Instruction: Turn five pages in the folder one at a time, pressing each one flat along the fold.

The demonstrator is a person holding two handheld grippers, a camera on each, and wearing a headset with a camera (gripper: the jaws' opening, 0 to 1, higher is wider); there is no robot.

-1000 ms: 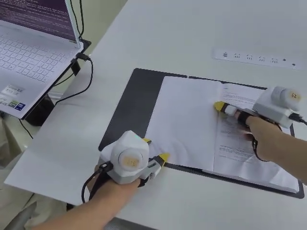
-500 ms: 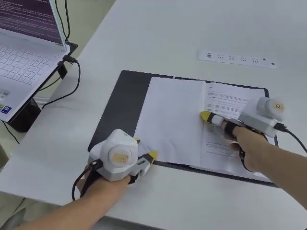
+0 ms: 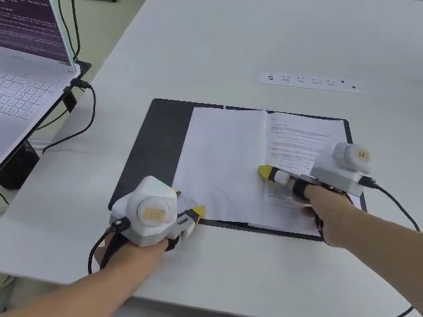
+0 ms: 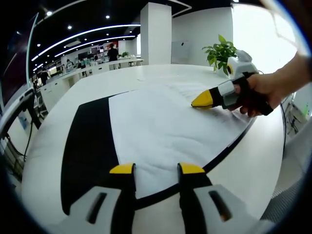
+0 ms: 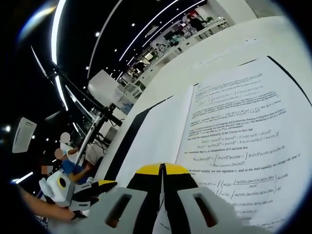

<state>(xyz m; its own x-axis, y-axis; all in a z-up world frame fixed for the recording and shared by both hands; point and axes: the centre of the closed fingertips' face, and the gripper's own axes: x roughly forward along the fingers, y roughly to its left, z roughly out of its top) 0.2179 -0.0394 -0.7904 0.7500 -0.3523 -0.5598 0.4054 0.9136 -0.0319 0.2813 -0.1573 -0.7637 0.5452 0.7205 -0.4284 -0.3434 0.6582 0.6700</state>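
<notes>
Wide white tabletop [image 3: 218, 46] across the head view, matt and evenly lit. At upper left, an open laptop [image 3: 23, 59], with a black cable [image 3: 73, 132] looping off its corner. Behind it, a strip of pale floor [image 3: 109, 20]. Near top centre, a white power strip [image 3: 310, 82] flat on the table.

In the left gripper view, an open-plan office:
- upper left: dark ceiling with long light strips [image 4: 87, 36]
- top centre: square white column [image 4: 156, 34]
- upper right: potted plant [image 4: 220, 51] beside bright glare
- left: rows of white desks [image 4: 97, 68]
</notes>
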